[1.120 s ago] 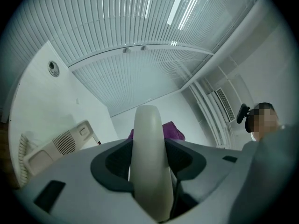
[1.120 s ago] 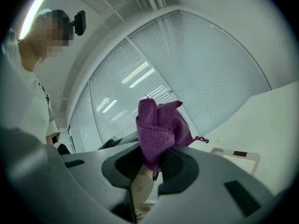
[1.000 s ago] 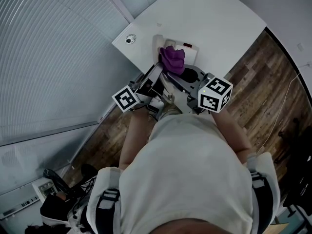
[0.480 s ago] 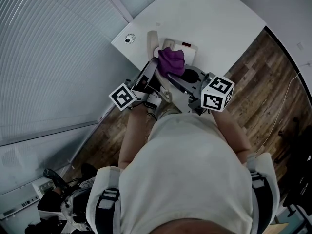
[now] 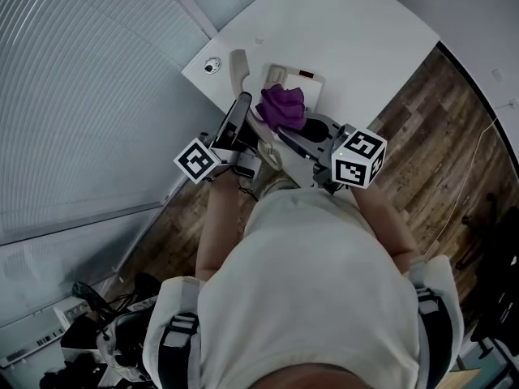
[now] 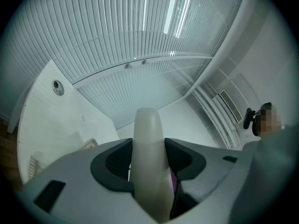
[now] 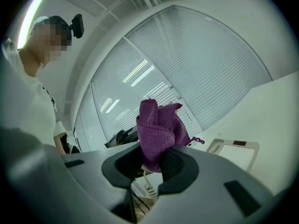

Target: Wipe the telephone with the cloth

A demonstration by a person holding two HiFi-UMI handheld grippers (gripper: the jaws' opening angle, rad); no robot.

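Note:
The beige handset (image 5: 238, 70) is off the telephone base (image 5: 302, 84) and stands up over the white table (image 5: 357, 31), left of the base. My left gripper (image 5: 244, 106) is shut on the handset's lower part. In the left gripper view the handset (image 6: 147, 139) rises between the jaws of this gripper (image 6: 149, 160). The purple cloth (image 5: 282, 106) is bunched over the near edge of the base, with my right gripper (image 5: 293, 125) shut on it. In the right gripper view the cloth (image 7: 159, 125) sticks up from the gripper (image 7: 156, 161), the base (image 7: 233, 151) lies at the right, and a coiled cord (image 7: 147, 186) hangs below.
A small round metal fitting (image 5: 212, 66) sits on the table near its left corner, and shows in the left gripper view as the fitting (image 6: 58, 87). Slatted blinds (image 5: 81, 87) fill the left. Wooden floor (image 5: 442, 160) lies right of the table edge. Cabled gear (image 5: 89, 339) lies at bottom left.
My left gripper has lifted the handset off the base and carried it left. The cloth in my right gripper has shifted slightly left and farther onto the base.

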